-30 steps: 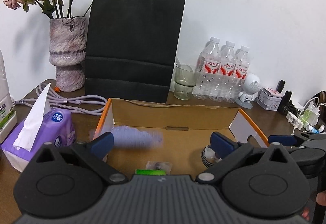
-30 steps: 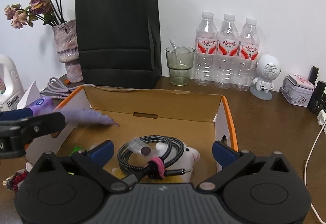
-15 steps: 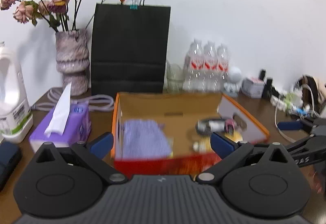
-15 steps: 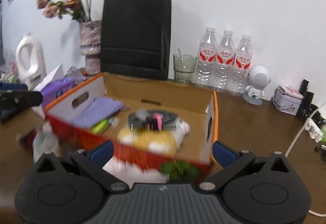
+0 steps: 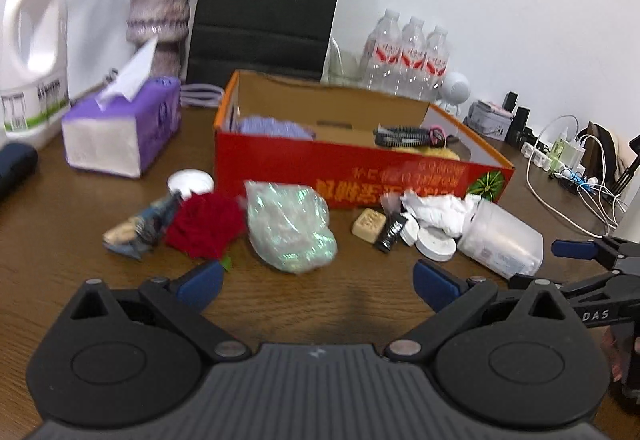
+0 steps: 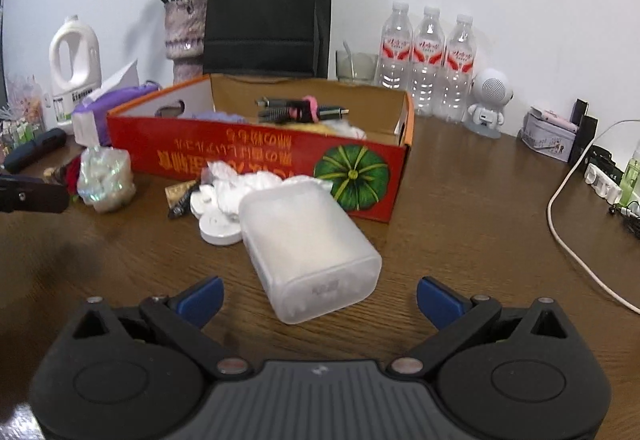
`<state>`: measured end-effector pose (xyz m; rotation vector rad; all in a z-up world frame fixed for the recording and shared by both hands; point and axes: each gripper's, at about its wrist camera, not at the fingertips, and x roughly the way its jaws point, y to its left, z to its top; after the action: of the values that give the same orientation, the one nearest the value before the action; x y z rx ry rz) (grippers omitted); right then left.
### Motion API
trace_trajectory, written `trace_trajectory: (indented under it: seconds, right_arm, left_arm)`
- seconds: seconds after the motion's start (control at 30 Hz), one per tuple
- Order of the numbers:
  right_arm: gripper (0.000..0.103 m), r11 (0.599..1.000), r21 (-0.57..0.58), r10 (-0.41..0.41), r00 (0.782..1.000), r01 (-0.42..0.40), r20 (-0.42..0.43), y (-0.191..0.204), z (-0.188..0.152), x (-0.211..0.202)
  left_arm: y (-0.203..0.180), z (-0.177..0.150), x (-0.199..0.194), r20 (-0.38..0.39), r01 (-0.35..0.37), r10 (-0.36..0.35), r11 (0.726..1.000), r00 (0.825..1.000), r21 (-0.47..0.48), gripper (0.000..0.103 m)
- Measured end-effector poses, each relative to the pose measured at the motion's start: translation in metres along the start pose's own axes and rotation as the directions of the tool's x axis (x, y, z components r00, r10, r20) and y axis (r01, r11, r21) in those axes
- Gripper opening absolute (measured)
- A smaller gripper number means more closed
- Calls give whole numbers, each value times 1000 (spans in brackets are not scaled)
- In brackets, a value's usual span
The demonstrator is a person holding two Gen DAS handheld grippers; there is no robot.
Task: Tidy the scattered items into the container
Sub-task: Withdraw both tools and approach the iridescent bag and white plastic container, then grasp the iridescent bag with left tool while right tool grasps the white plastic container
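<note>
Two blue-tipped fingers of the left gripper (image 5: 316, 282) stand wide apart, holding nothing, above the wooden table (image 5: 60, 240). Ahead in the left wrist view, an iridescent plastic bag (image 5: 290, 226), a red fabric rose (image 5: 206, 222) and a crumpled tissue (image 5: 436, 208) lie before the red cardboard box (image 5: 360, 171), which holds a purple cloth (image 5: 274, 127) and a coiled cable (image 5: 408, 135).

In the right wrist view, the right gripper (image 6: 320, 298) is likewise spread and empty, a frosted plastic container (image 6: 308, 248) lying on its side between its fingertips, near the box.

Red cardboard box (image 5: 352, 163) on wooden table (image 5: 312, 296), scattered items before it, left gripper (image 5: 316, 282) jaws apart
</note>
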<state>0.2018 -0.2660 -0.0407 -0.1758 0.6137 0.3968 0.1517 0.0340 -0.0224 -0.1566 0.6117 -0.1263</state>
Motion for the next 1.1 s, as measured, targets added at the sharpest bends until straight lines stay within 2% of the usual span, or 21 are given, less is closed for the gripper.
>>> trace_trajectory:
  seconds: [0.17,0.5,0.63,0.87,0.93,0.97,1.0,1.03,1.1]
  right_arm:
    - [103,1000,-14,-16,1000,16,-13,2,5,16]
    - [103,999,50,-3,1000,3,-4,-2,19,36]
    - [103,998,59,-4,999,7,-35,-3,20,43]
    - [101,999,39,-10,999,12,-47,1,20,46]
    - [94,999,39,-4,999,6,-50,1,21,47]
    - [93,999,38,-4,999,6,-46,2,21,46]
    - [89,999,35,-4,999,5,-41,2,21,46]
    - [81,1000,29,-1,999,2,-35,3,21,44]
    - [79,1000,10,-10,1000,10,-23,7,20,42]
  left_arm:
    - [-7,8,15,1,-36,36,999,999,1,103]
    - [-11,16,44,8,-119,119,993,993,-9,103]
    - [-17,13,50,37,-171,170,984,985,45,103]
    - [-17,9,55,26,-191,191,981,981,31,102]
    - [-17,9,56,20,-211,211,977,977,32,99]
    - [-17,10,57,14,-214,214,976,977,31,94]
    - [-17,10,58,6,-216,216,976,976,29,85]
    - [-16,10,60,-2,-219,219,975,976,24,81]
    - [-13,10,61,-13,-215,215,977,977,11,58]
